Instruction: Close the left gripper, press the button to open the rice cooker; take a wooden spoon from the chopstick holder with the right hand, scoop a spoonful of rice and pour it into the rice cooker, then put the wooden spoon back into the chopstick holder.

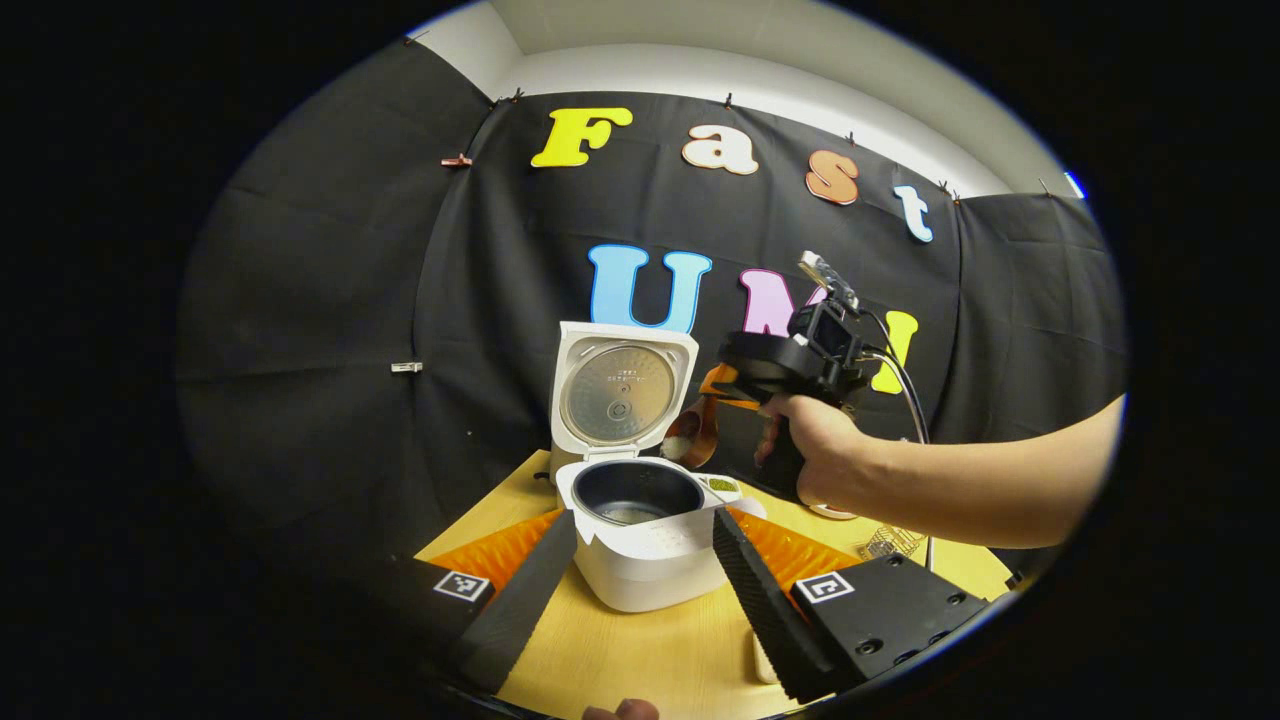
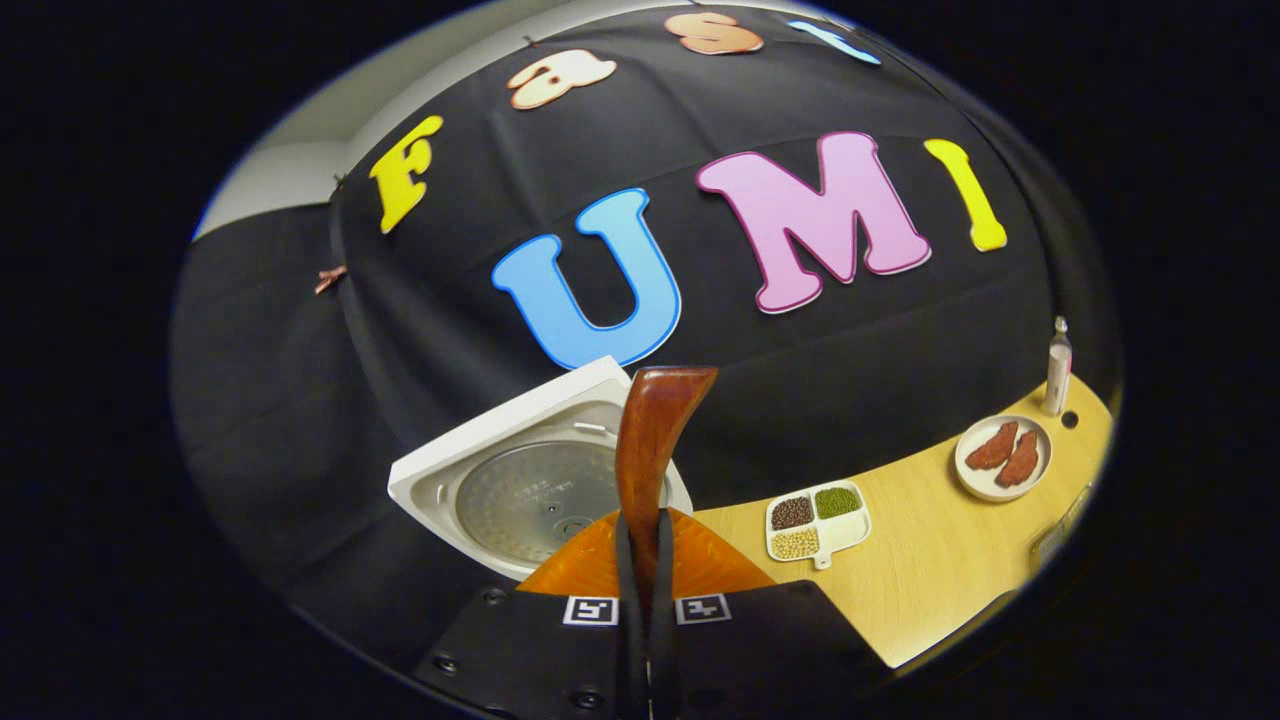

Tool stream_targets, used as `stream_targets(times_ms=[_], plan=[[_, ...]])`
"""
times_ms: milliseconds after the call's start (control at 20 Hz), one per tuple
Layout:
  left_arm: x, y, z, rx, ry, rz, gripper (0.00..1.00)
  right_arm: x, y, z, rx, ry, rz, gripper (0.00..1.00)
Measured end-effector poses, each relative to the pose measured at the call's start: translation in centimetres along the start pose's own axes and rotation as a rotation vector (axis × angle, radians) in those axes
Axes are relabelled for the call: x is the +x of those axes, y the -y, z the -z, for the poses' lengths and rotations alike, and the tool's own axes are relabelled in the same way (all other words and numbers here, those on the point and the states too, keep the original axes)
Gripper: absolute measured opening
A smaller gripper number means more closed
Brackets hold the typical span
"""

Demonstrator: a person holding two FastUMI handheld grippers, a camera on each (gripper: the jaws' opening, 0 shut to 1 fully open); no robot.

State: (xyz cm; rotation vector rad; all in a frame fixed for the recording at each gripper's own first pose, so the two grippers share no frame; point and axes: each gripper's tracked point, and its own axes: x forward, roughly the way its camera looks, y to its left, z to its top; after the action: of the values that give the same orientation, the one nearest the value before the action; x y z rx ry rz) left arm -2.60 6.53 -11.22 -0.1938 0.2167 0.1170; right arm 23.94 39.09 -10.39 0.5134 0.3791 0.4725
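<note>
In the left gripper view, the left tool (image 1: 640,560) sits nearest, its two fingers (image 1: 520,600) spread wide apart and pinching nothing. Between them, on the wooden bench (image 1: 650,650), stands the white rice cooker (image 1: 645,545), just beyond the fingertips. Its lid (image 1: 620,390) is raised upright, and the dark inner pot (image 1: 635,490) is exposed with a pale patch at the bottom. An orange mat (image 1: 510,545) lies under and beside the cooker. Above the pot's right rim hangs the bowl of the wooden spoon (image 1: 692,435), tilted, with pale grains visible in it. The spoon is carried by the right tool (image 1: 725,385), gripped by a hand (image 1: 815,450) whose bare forearm enters from the right.

In the right gripper view, the right tool (image 2: 645,560) has its fingers pressed together on the spoon's handle (image 2: 650,450), which runs forward and up from the tips. Beyond it, the open lid (image 2: 530,490) shows its metal inner plate. Farther right on the bench (image 2: 930,560) lie a divided dish (image 2: 815,520) of beans, a small plate (image 2: 1003,457) holding two reddish-brown pieces, and a slim bottle (image 2: 1057,368) near the wall.
</note>
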Motion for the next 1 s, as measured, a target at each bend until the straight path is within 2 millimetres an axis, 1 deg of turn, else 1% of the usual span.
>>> stream_targets(times_ms=[150, 300, 500, 600, 750, 950, 1000], plan=[[0.1, -0.1, 0.0, 0.01, -0.001, 0.006, 0.95, 0.5, -1.2, 0.9, -0.108, -0.009, -0.023, 0.06], [0.2, -0.4, 0.4, -0.002, -0.008, 0.008, 0.95, 1.0, -2.3, 1.3, -0.213, -0.012, -0.05, 0.06], [0.4, -1.1, 1.1, -0.016, -0.006, 0.0, 0.95, 1.3, -3.6, 2.5, -0.327, -0.026, -0.081, 0.06], [0.4, -1.6, 1.3, -0.009, -0.004, -0.008, 0.95, 1.5, -4.3, 2.6, -0.394, -0.022, -0.098, 0.06], [0.6, -2.4, 1.9, -0.021, -0.01, -0.018, 0.95, 1.3, -5.4, 2.8, -0.522, -0.014, -0.134, 0.06], [0.9, -2.5, 2.0, -0.035, -0.011, -0.019, 0.95, 0.5, -7.6, 3.3, -0.734, 0.022, -0.204, 0.06], [1.0, -2.4, 2.0, -0.034, -0.009, -0.017, 0.95, 0.2, -8.1, 3.5, -0.775, 0.031, -0.221, 0.1]])
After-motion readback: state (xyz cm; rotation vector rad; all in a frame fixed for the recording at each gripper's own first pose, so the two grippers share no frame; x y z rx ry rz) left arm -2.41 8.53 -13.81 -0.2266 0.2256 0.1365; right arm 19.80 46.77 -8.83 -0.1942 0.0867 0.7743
